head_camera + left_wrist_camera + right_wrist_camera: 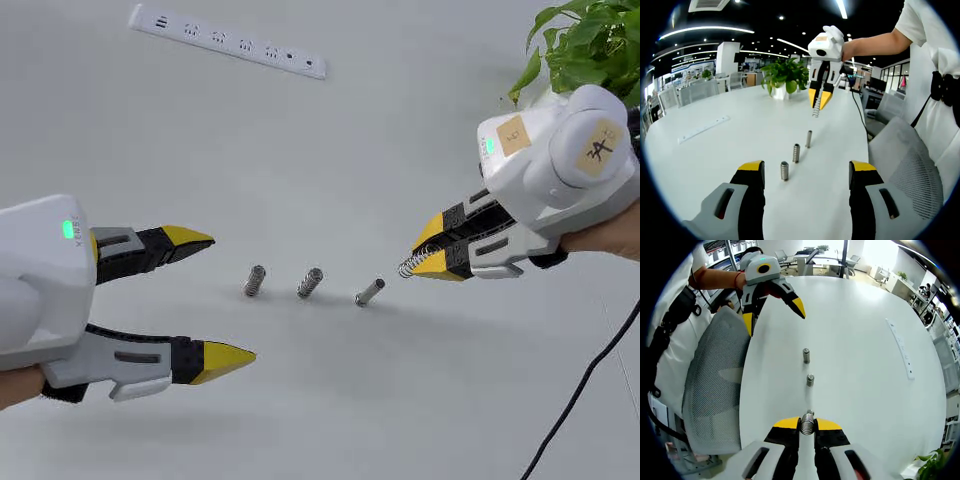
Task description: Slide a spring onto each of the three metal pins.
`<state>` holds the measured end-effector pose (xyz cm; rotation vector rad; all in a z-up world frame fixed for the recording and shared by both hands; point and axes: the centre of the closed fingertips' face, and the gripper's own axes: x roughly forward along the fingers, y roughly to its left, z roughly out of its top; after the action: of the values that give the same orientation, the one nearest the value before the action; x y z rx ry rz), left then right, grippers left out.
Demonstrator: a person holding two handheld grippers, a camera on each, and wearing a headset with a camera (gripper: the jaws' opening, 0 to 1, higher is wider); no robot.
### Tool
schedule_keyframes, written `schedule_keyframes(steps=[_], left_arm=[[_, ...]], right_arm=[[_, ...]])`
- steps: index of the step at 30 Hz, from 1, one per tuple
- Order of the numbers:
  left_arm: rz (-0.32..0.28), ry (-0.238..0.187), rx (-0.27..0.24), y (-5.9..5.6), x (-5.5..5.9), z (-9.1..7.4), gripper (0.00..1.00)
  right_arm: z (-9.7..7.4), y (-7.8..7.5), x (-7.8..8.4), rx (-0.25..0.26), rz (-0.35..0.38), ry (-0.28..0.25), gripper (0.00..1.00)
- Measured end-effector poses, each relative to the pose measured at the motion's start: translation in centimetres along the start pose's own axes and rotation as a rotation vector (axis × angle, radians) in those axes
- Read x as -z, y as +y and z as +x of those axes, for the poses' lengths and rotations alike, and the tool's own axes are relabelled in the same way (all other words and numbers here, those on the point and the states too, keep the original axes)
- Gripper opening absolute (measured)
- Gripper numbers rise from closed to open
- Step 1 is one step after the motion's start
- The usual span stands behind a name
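Note:
Three short metal pins stand in a row on the white table. The left pin [254, 281] and the middle pin [310, 283] each carry a spring. The right pin [369, 292] is bare. My right gripper [425, 256] is shut on a spring [411, 265], which hangs just right of and above the bare pin. In the right gripper view the spring [807, 424] sits between the shut jaws, with the sprung pins [810, 380] beyond it. My left gripper [225, 297] stands open and empty, left of the row. In the left gripper view the bare pin [809, 139] is farthest.
A white power strip [228, 41] lies at the far side of the table. A potted plant [590, 45] stands at the back right. A black cable [580, 390] runs down the right side. A grey mesh chair [910, 170] stands beside the table.

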<state>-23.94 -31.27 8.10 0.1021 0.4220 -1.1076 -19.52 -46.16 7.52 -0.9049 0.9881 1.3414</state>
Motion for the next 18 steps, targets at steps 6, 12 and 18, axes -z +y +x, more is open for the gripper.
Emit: schedule_keyframes(steps=[6,12,18], left_arm=[[-0.007,-0.008,-0.008,0.4,0.0,0.1,0.72],[-0.017,-0.014,-0.009,0.6,0.0,0.1,0.73],[-0.029,-0.021,-0.007,0.6,0.1,0.1,0.75]], right_arm=[[1.2,-0.3,0.0,0.0,0.018,0.003,0.07],[2.5,-0.4,0.7,-0.009,0.021,0.019,0.07],[2.8,-0.5,0.8,-0.009,0.032,0.021,0.07]])
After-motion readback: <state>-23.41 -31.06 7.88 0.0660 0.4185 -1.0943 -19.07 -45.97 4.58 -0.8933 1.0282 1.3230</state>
